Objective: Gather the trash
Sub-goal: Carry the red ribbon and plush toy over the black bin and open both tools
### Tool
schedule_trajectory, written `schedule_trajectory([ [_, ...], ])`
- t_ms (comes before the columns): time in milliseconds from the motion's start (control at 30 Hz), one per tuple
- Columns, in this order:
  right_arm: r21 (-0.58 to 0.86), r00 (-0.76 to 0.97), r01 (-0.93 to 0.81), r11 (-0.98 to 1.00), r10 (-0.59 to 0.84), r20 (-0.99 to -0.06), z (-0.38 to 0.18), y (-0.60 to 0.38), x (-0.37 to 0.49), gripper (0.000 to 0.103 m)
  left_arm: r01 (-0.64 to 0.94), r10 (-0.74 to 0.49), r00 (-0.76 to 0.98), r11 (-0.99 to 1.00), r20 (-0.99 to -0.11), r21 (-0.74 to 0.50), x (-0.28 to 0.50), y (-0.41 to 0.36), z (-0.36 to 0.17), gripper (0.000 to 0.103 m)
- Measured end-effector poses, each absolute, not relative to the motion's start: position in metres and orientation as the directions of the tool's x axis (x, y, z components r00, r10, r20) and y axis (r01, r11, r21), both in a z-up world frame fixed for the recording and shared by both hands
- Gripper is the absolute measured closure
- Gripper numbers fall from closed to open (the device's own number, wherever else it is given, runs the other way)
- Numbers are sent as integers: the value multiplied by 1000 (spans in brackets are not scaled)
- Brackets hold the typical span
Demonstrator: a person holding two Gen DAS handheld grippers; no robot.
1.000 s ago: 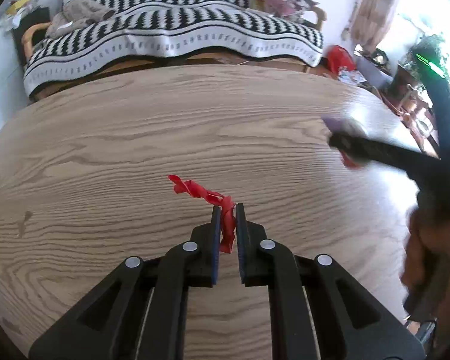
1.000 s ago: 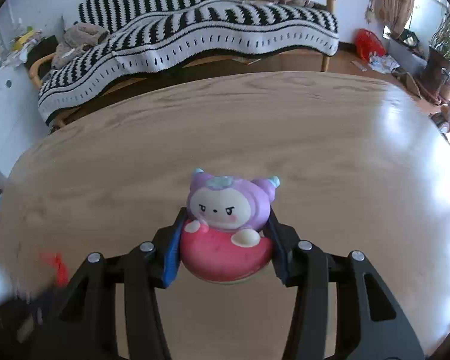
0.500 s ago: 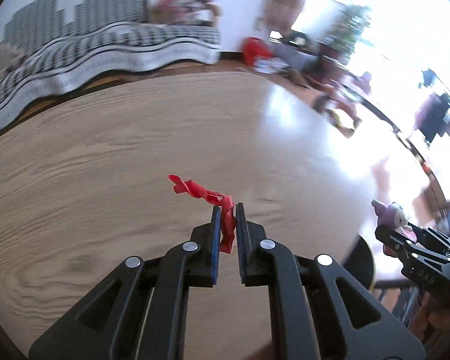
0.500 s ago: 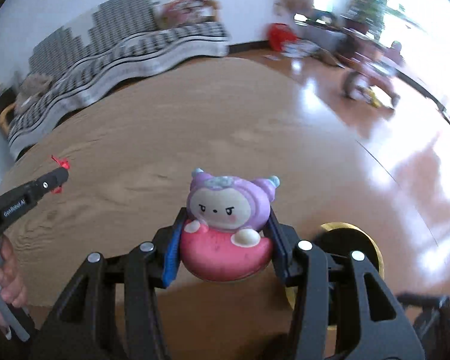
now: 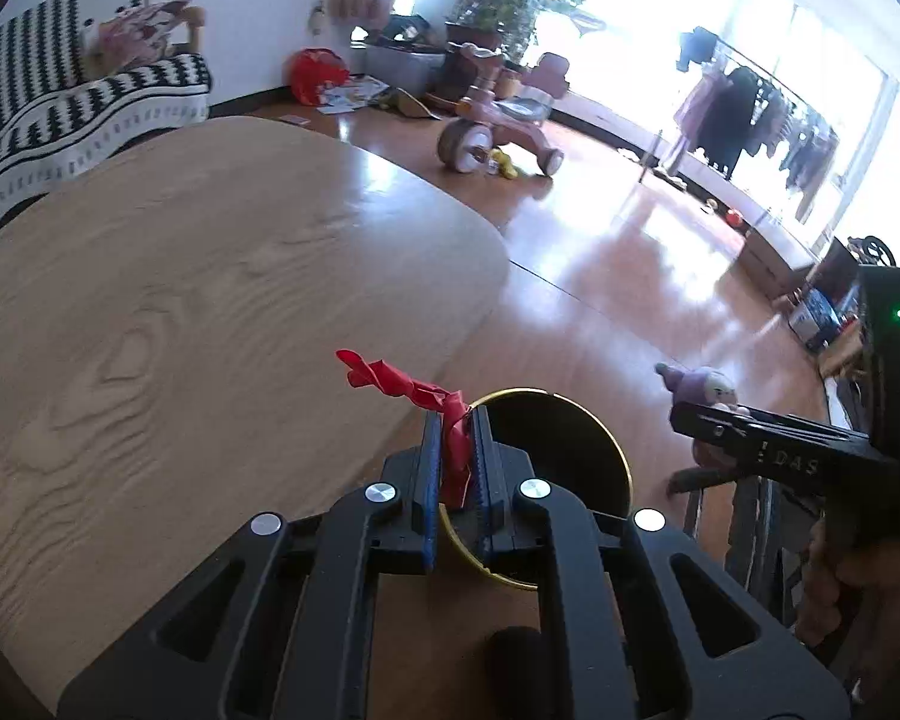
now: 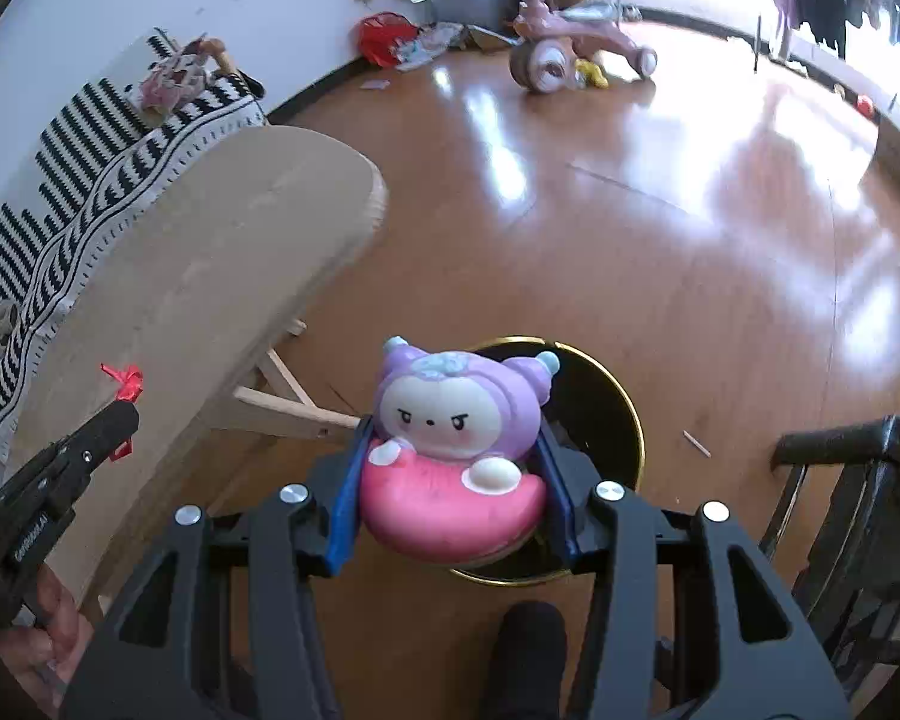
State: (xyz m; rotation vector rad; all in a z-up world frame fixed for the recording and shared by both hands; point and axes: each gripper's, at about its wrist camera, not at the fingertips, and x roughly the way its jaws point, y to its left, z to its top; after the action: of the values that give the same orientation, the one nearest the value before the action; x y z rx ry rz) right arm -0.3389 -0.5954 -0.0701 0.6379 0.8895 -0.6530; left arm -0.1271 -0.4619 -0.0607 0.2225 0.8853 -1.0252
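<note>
My left gripper (image 5: 455,420) is shut on a crumpled red wrapper (image 5: 414,390) and holds it in the air past the table's edge, above the near rim of a round black bin with a gold rim (image 5: 594,438) on the floor. My right gripper (image 6: 450,450) is shut on a purple and pink squishy toy (image 6: 456,444) and holds it over the same bin (image 6: 606,408). The left gripper with the red wrapper (image 6: 123,381) also shows at the left of the right wrist view. The right gripper with the toy (image 5: 699,387) shows at the right of the left wrist view.
The wooden table (image 5: 180,300) lies to the left, with its legs (image 6: 288,402) beside the bin. A black chair (image 6: 858,516) stands to the right of the bin. A pink tricycle (image 5: 498,126) and a striped sofa (image 5: 60,102) are farther off.
Both grippers have swung right, off the table and out over the floor bin, each still holding its item. The view has turned from the sofa toward the room and windows.
</note>
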Motion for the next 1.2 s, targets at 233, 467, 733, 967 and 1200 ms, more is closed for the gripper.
schedule_trajectory([
  [233,225,455,745,628,-232,-860,-79,-605,-345,53,831,-646,197,510,-737,-224,-142,-480,-71,94],
  [467,216,454,745,631,-242,-857,-78,-610,-338,53,836,-644,180,499,-744,-229,-134,-492,-77,94],
  [733,221,462,743,632,-245,-852,-74,-617,-339,43,842,-644,168,488,-747,-231,-137,-497,-81,94],
  [967,221,474,746,628,-268,-839,-68,-618,-342,34,849,-644,149,472,-750,-237,-137,-502,-85,94],
  [1200,228,479,763,604,-291,-828,-60,-623,-352,33,866,-669,59,404,-741,-296,-146,-515,-98,94],
])
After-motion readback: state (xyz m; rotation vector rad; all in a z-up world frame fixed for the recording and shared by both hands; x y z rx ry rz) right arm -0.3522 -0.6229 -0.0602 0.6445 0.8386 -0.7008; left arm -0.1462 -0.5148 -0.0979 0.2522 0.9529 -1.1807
